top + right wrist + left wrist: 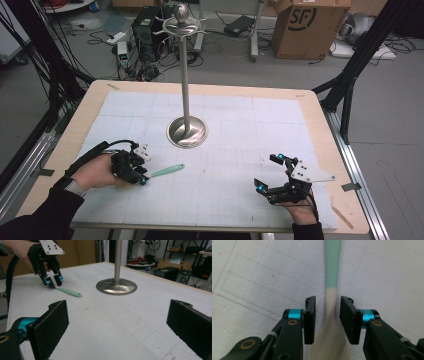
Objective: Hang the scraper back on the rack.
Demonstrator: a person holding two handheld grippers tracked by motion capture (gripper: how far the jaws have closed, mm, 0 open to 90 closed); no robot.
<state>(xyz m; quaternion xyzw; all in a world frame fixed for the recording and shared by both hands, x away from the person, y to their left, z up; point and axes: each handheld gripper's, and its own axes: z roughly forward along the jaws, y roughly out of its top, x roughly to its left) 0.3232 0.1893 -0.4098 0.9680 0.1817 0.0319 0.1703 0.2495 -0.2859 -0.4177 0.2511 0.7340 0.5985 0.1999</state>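
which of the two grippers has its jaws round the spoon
The left gripper, at the left of the table: its jaws straddle the cream neck of the green-handled spoon. The right gripper stands wide open over bare mat, apart from the spoon.

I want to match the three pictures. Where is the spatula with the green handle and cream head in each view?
High view: the spatula lies lower left, at the left gripper.
Left gripper view: centre, between the black jaws.
Right gripper view: upper left.
Shared landmark: the white gridded mat.
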